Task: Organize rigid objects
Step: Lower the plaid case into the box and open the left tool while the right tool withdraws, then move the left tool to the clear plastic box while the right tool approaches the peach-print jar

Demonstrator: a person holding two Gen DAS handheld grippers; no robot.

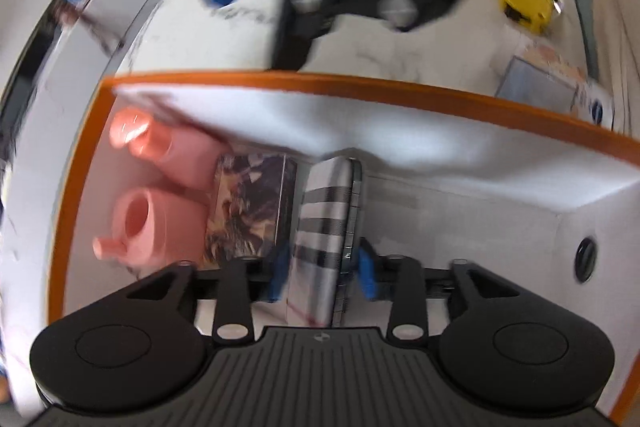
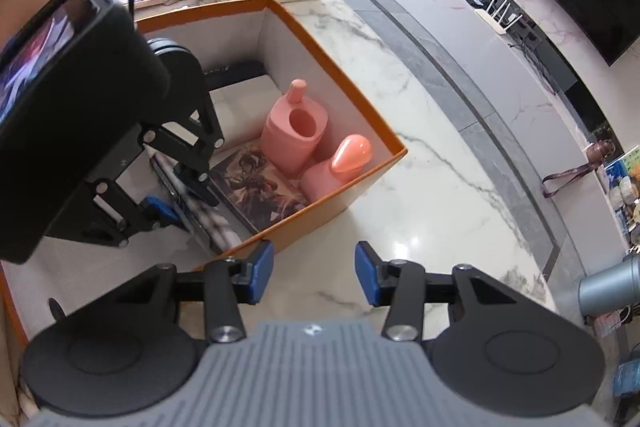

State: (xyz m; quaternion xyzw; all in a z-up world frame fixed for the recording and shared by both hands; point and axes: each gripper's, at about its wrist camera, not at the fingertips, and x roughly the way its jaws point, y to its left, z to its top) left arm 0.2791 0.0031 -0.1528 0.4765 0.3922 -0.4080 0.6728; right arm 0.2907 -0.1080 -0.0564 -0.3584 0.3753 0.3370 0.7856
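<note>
Left tool (image 1: 324,273) grips a striped case (image 1: 326,211), upright on edge inside the orange box (image 1: 360,85), long axis pointing away, just beside the illustrated book (image 1: 248,207). Right tool (image 2: 314,279) hovers wide and empty over the table (image 2: 420,219), outside the box.

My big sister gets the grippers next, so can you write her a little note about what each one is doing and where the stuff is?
Left gripper: shut on the striped case, holding it on edge inside the orange box.
Right gripper: open, empty, above the marble counter just outside the box.
Already in the box: two pink containers, one upright, one on its side, and an illustrated flat box.
Left to do: let go of the striped case; the yellow tape measure and a small box beside it lie on the counter.
</note>
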